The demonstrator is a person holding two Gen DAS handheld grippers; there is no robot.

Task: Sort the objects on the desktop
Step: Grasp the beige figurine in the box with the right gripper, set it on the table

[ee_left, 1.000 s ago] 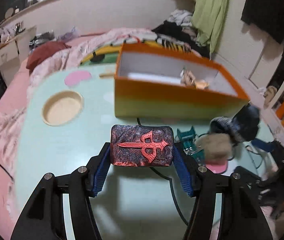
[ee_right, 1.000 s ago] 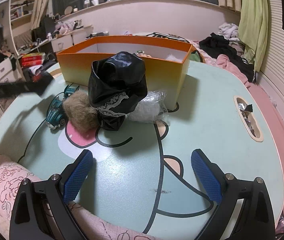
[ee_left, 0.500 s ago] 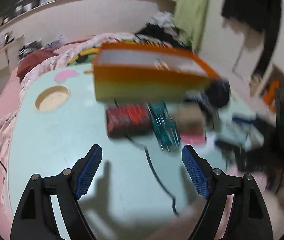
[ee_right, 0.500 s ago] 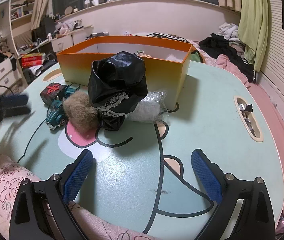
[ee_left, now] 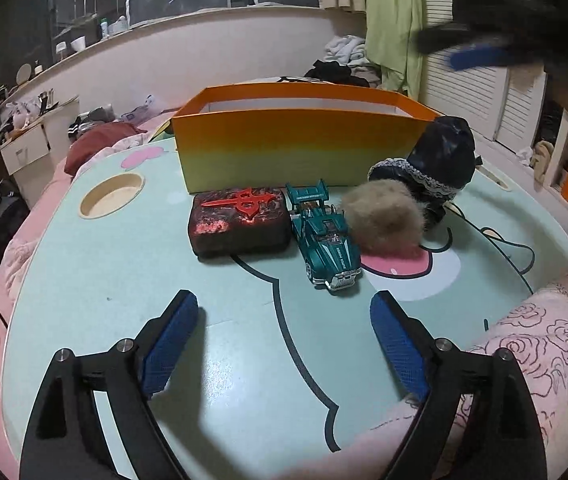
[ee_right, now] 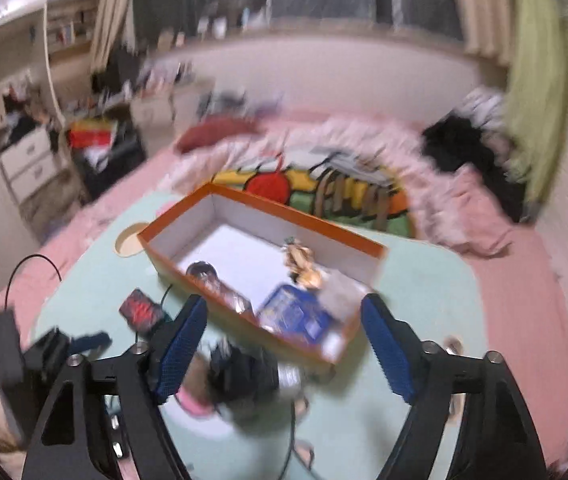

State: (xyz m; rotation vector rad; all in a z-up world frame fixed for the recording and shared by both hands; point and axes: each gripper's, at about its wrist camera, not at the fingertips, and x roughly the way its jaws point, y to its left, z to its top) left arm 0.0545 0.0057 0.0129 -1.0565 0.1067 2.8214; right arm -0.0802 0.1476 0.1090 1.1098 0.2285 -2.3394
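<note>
The teal toy car [ee_left: 326,236] carries small white lettering on its hood that reads "SUPER POWER"; the dark red case [ee_left: 239,222] bears a raised red emblem, no legible words

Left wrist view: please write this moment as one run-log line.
left gripper: jaws just opened, empty | red-and-black case: on table, beside teal toy car | orange box: behind

Left view low, near; right view higher, seemingly tilted down; both share orange box [ee_left: 300,136].

A lived-in bedroom: pink bedding [ee_right: 364,140], heaped clothes [ee_left: 340,72], drawers [ee_right: 27,164] and curtains [ee_left: 394,20].
</note>
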